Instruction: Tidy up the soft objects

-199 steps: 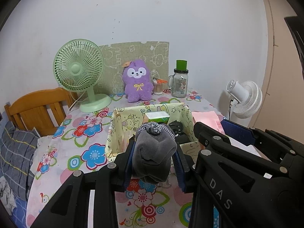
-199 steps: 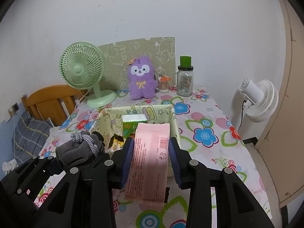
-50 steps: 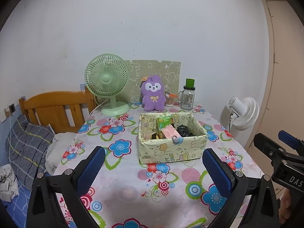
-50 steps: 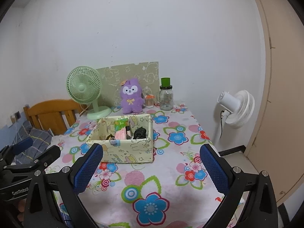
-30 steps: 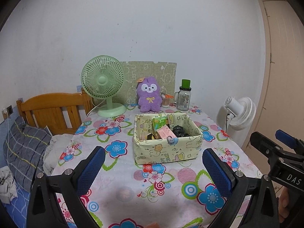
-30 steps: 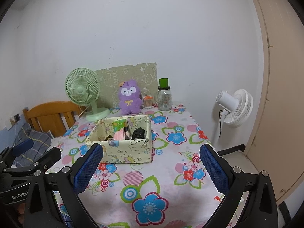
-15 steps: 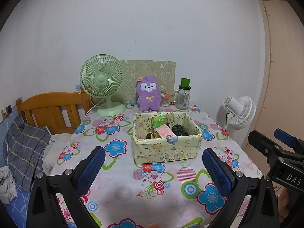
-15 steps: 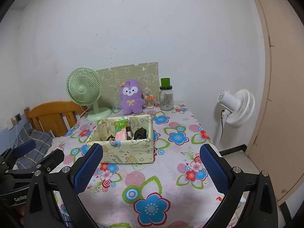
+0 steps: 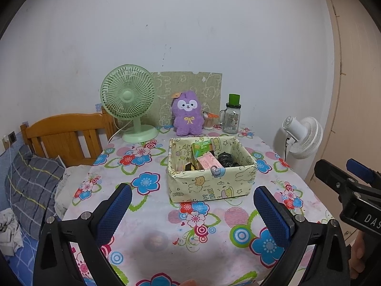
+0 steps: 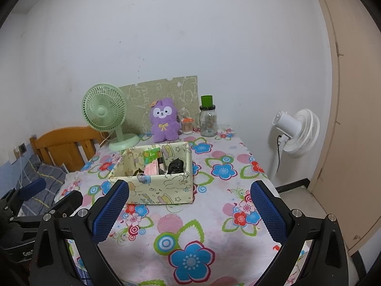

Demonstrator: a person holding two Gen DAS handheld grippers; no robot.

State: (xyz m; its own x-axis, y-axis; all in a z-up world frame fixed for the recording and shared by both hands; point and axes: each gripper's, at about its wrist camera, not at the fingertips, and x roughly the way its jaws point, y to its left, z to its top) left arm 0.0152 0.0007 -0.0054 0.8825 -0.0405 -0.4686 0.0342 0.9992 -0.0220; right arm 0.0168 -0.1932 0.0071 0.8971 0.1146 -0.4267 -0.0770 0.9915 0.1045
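Note:
A pale yellow cartoon-print fabric box (image 9: 212, 186) (image 10: 164, 190) sits mid-table. Inside it lie a pink tissue pack (image 9: 209, 163) (image 10: 152, 168), a green packet (image 9: 202, 148) (image 10: 151, 155) and a dark bundle (image 9: 225, 159) (image 10: 175, 165). My left gripper (image 9: 193, 214) hangs open and empty over the near table edge, well back from the box. My right gripper (image 10: 189, 211) is likewise open and empty, pulled back to the box's right. Each gripper shows at the edge of the other's view.
A floral tablecloth (image 9: 195, 238) covers the table. At the back stand a green desk fan (image 9: 129, 102), a purple plush (image 9: 187, 115), a glass jar with green lid (image 9: 232, 116) and a small cup of sticks (image 9: 208, 121). A white floor fan (image 9: 302, 135) stands right; a wooden bed frame (image 9: 64, 133) left.
Since 6.6 s ago both grippers have let go of the grey sock bundle and the pink pack, opened and drawn back from the box. Over the last second they barely shift.

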